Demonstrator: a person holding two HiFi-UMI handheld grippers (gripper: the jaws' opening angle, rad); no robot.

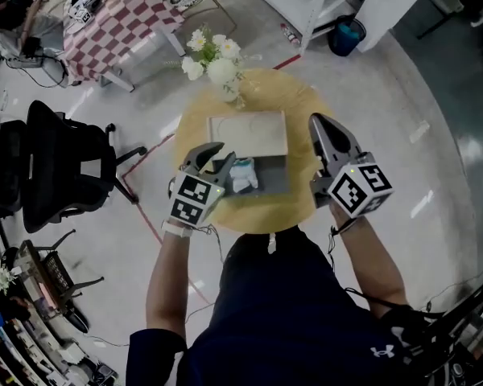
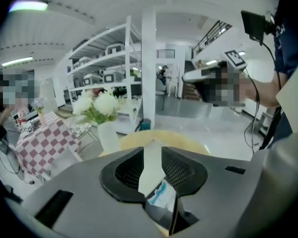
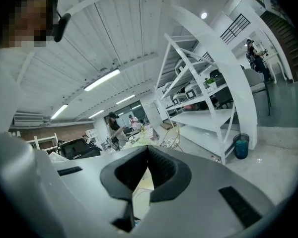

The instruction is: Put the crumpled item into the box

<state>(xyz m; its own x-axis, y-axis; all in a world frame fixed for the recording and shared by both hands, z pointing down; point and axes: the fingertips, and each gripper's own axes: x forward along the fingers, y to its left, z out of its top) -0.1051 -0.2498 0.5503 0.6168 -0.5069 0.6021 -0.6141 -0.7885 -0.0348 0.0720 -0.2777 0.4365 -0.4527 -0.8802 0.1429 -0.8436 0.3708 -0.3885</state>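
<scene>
On the round yellow table [image 1: 294, 103] lies a shallow grey box [image 1: 274, 180] with its pale lid [image 1: 247, 133] laid open behind it. The crumpled white-and-blue item [image 1: 243, 175] rests in the box's left part. My left gripper [image 1: 219, 158] hovers just left of and above it, jaws open with nothing between them. In the left gripper view the crumpled item [image 2: 162, 194] shows low between the open jaws of that gripper [image 2: 152, 150]. My right gripper [image 1: 316, 121] is raised over the table's right side, jaws together and empty; the right gripper view shows the gripper [image 3: 148, 150] pointing out at the room.
A white vase of flowers [image 1: 216, 61] stands at the table's far edge, behind the lid. A black office chair [image 1: 56, 167] is on the floor to the left, a checkered table [image 1: 121, 22] further back. White shelving [image 3: 208, 108] and a blue bin [image 1: 346, 34] stand beyond.
</scene>
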